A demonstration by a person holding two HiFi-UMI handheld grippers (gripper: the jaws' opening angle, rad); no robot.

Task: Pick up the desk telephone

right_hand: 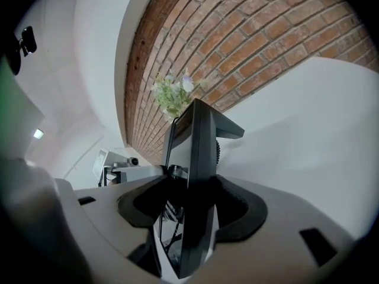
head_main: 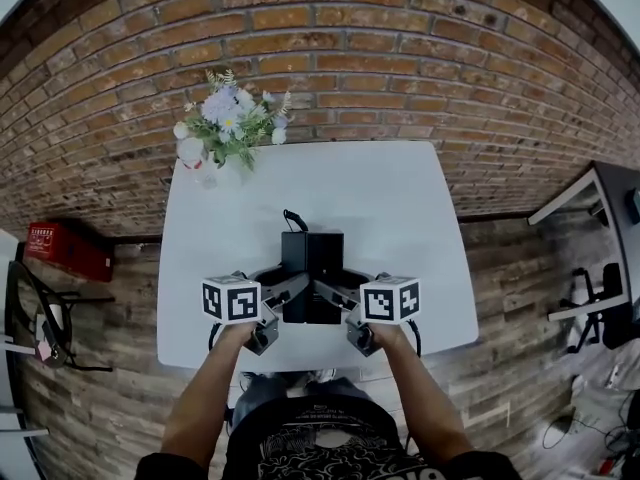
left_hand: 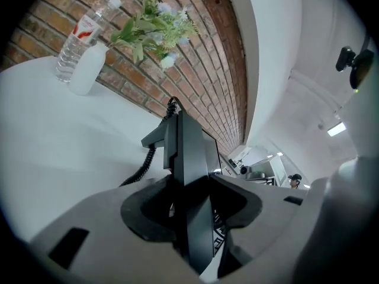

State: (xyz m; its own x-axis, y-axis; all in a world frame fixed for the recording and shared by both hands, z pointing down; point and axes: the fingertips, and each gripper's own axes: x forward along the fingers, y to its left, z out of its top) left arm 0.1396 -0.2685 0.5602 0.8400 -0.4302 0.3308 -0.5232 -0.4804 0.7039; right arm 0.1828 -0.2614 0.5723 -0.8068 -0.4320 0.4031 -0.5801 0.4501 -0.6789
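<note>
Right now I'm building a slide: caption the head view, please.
Two-handed grasp: left gripper and right gripper clamp the desk telephone at a white table, flowers behind.

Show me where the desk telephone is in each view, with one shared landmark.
Head view: desk telephone at centre, slightly below the middle.
Left gripper view: edge-on, rising from lower centre.
Right gripper view: edge-on, centre, rising from the bottom.
Shared landmark: the flowers, beyond the telephone in all three views.
</note>
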